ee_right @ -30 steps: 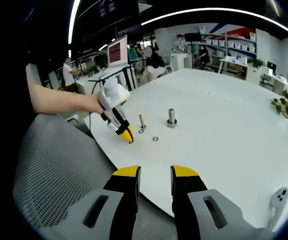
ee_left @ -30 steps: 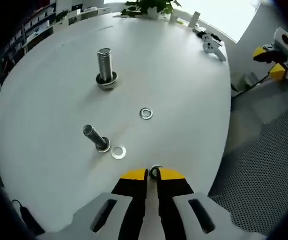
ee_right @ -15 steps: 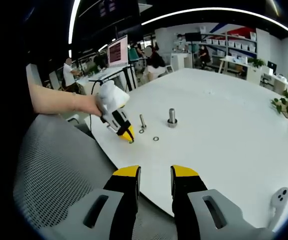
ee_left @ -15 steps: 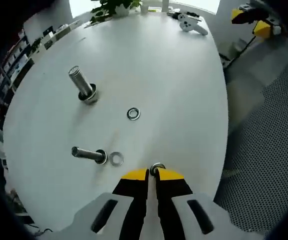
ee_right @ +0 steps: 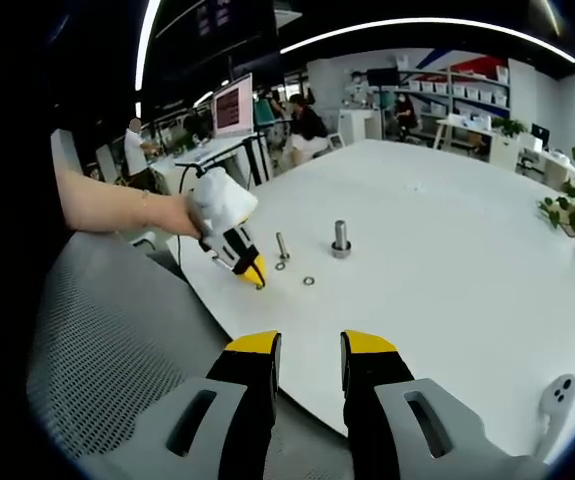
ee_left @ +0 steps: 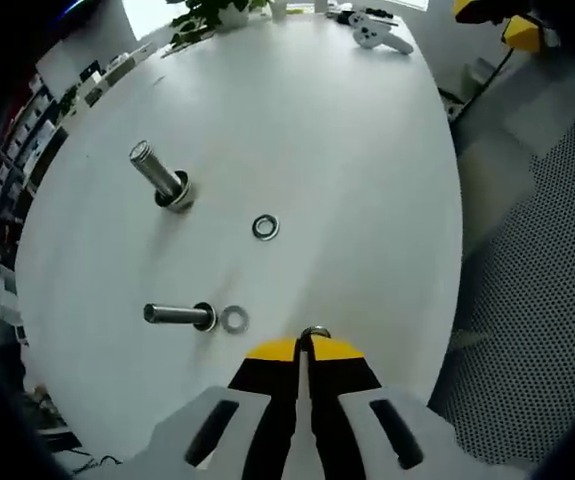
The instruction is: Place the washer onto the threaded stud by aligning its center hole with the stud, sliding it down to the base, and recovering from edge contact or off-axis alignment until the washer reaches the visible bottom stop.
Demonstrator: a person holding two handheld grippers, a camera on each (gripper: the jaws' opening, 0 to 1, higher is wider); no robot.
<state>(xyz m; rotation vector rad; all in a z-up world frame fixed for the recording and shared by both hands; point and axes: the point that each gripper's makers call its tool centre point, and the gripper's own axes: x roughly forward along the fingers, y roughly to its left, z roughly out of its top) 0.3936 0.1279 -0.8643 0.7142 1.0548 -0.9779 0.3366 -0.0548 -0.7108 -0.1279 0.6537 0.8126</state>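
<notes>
My left gripper (ee_left: pixel 304 346) is shut on a small steel washer (ee_left: pixel 314 332), which peeks out above the yellow tips near the table's near edge. A thin threaded stud (ee_left: pixel 177 315) stands on the white table (ee_left: pixel 347 150) to the left, with a second washer (ee_left: pixel 233 319) lying at its base. Farther off are a thick stud (ee_left: pixel 157 175) and a third, loose washer (ee_left: pixel 264 226). In the right gripper view a hand holds the left gripper (ee_right: pixel 256 275) beside the thin stud (ee_right: pixel 282 245) and thick stud (ee_right: pixel 340 238). My right gripper (ee_right: pixel 310 345) is open and holds nothing, off the table's edge.
A white device (ee_left: pixel 372 30) and a potted plant (ee_left: pixel 212 12) sit at the table's far side. Grey mesh flooring (ee_left: pixel 527 300) lies beyond the table's edge. Another white part (ee_right: pixel 557 395) lies at the table's right, and people sit at desks (ee_right: pixel 217 125) behind.
The left jaws have closed tighter on the washer. The left camera has rolled and risen, so the studs now lean left. The right gripper has stayed put.
</notes>
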